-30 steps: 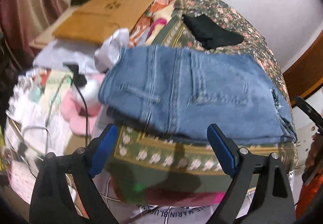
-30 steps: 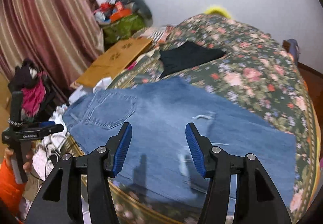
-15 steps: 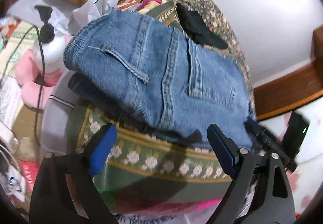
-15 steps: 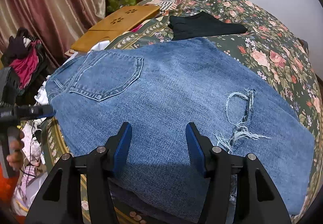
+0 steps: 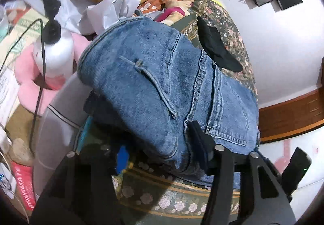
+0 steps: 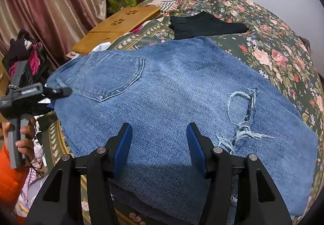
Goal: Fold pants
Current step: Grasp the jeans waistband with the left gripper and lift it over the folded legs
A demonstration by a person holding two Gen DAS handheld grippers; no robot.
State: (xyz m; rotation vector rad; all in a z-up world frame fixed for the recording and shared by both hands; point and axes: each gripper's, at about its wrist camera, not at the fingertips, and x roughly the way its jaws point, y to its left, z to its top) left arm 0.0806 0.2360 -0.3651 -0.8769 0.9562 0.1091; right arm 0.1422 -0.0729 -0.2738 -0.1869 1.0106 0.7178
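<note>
Blue jeans lie folded on the flowered bed cover, back pocket up and a frayed rip near the right. My left gripper is at the waist corner, one finger on top of the denim and the blue pad underneath. Its jaws are closing on that thick fold. In the right wrist view the left gripper bites the waist edge beside the pocket. My right gripper hovers open over the near edge of the jeans, with nothing pinched between its pads.
A black garment lies on the bed beyond the jeans. A wooden lap tray sits at the bed's left side. A white pump bottle, a cable and crumpled paper crowd the floor to the left. A person's hand holds the left gripper's handle.
The left gripper dropped and rolled toward the waist corner, and its wide jaws narrowed around the denim fold. The right gripper sank closer to the jeans, then stayed still.
</note>
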